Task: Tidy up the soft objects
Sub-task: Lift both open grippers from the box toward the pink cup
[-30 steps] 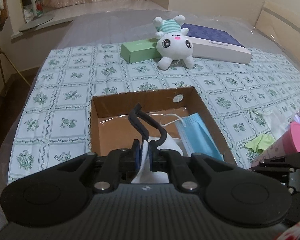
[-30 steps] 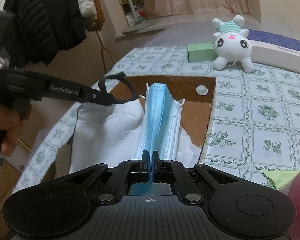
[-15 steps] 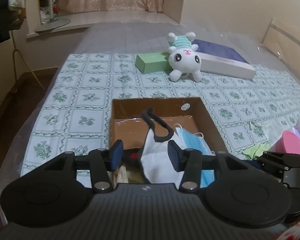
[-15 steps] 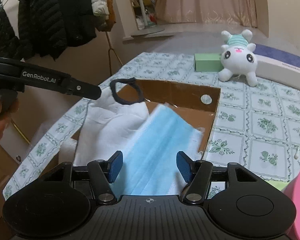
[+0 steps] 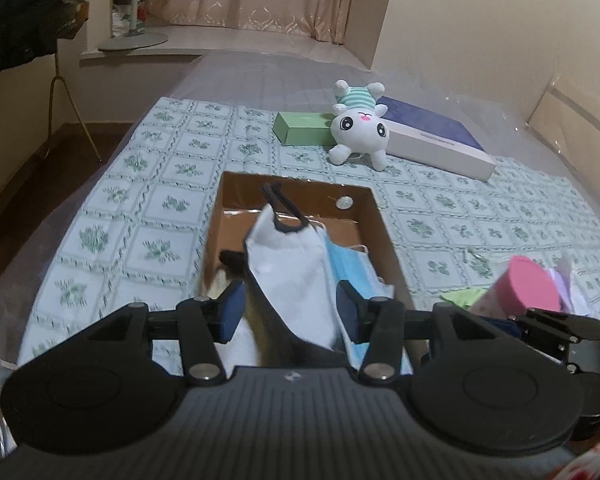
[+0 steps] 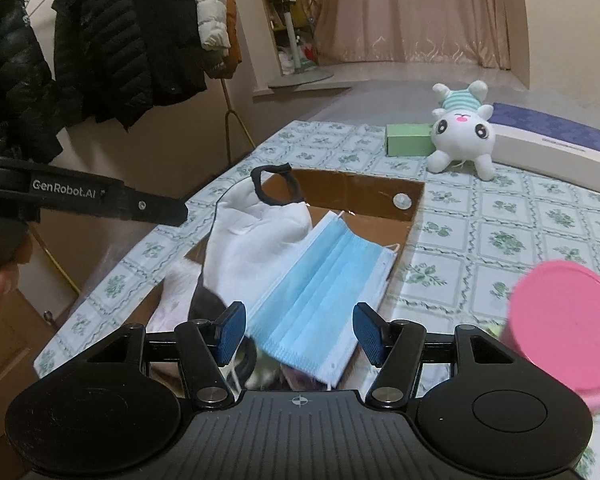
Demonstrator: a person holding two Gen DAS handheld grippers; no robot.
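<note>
The bed [image 5: 148,200], spread with a green-and-white patterned cloth, carries everything here, and near its close edge sits an open cardboard box [image 5: 376,216] that already holds a white mask with a black ear loop [image 5: 288,264] and a blue pleated mask [image 6: 320,280] lying side by side. Both tools hang over the box's near end with nothing between their blue pads: the left gripper [image 5: 290,312] has its jaws spread wide with the white mask lying loose below them, and the right gripper [image 6: 298,334] is just as wide over the blue mask. Judging by the task, the next soft thing is probably the white plush toy [image 5: 358,132], which lies well beyond the box's far wall, straight ahead of both sets of jaws, resting against a green box [image 5: 300,128] and a long white box with a dark blue top [image 5: 432,140]. Its body lies roughly crosswise to the line of approach, and it sits a little to the right, so the right hand looks marginally the nearer. The right view alone shows the blue mask's full pleated face; the left view alone shows a pink cup [image 5: 528,288] beside some pale green cloth [image 5: 460,298], just right of the box.
</note>
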